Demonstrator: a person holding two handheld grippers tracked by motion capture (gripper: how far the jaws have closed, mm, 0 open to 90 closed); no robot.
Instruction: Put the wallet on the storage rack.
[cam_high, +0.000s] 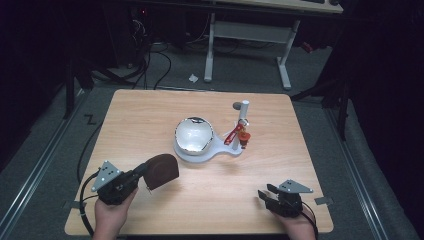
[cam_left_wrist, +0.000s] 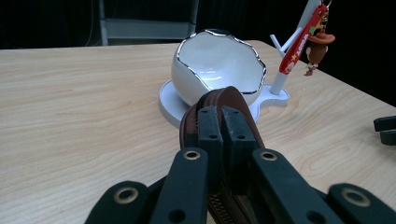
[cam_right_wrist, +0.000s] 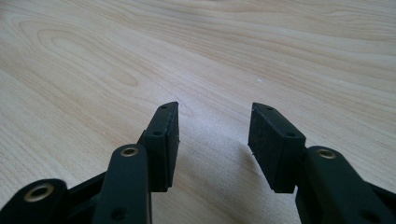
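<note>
A brown zippered pouch (cam_high: 161, 171) is held up off the table at the front left, with my left gripper (cam_high: 141, 172) shut on its edge. In the left gripper view the two pads are pressed together on the pouch's zipper rim (cam_left_wrist: 219, 100). Beyond it stands a white egg-shaped bowl (cam_high: 194, 134) (cam_left_wrist: 215, 65) on a white base (cam_high: 220, 152), whose post (cam_high: 244, 115) carries a red keychain with a small figure (cam_high: 239, 135) (cam_left_wrist: 314, 39). My right gripper (cam_high: 265, 195) (cam_right_wrist: 214, 137) rests low at the front right, open, with bare wood between its pads.
The wooden table (cam_high: 150, 115) is bare around the stand. A small grey disc (cam_high: 235, 105) lies behind the post. Dark floor, cables and a white desk frame (cam_high: 247, 35) lie beyond the far edge.
</note>
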